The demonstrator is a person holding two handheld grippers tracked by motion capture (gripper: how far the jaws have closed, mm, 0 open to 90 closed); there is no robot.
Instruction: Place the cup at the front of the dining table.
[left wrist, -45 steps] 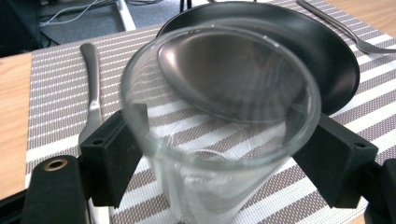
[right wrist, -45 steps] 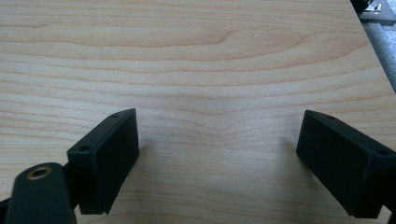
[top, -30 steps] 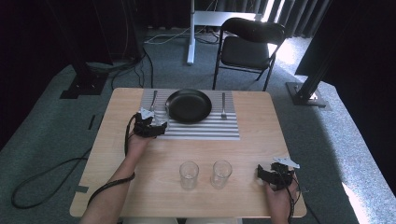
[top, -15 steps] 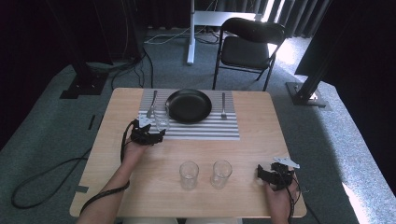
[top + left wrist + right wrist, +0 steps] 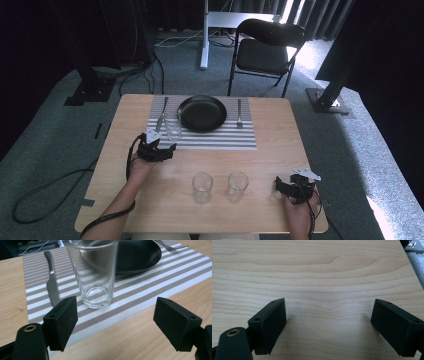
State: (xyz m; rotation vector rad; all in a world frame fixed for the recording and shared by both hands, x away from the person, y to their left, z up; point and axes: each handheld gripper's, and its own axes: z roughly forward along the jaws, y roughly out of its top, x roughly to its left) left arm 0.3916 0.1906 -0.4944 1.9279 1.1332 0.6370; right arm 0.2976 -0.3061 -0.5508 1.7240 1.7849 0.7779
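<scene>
Two empty glasses stand side by side near the table's near edge: the left front glass [image 5: 202, 187] and the right front glass [image 5: 237, 185], apart from each other. To their right, the right gripper [image 5: 281, 185] rests low over bare wood at the near right corner of the table [image 5: 280, 150]; its jaws are spread wide with nothing between them. Farther in and to the left, the left gripper [image 5: 169, 148] sits just off the near edge of the striped placemat [image 5: 220, 139], jaws likewise wide apart and empty. Just beyond it, a third glass [image 5: 93, 272] stands upright on the placemat, clear of both jaws. A knife [image 5: 52, 280] lies on the placemat to the glass's left. The black plate [image 5: 202, 113] sits behind the glass at mid-mat. A fork [image 5: 239, 113] lies to the right of the plate. Beyond the table stands a black folding chair [image 5: 265, 47].
</scene>
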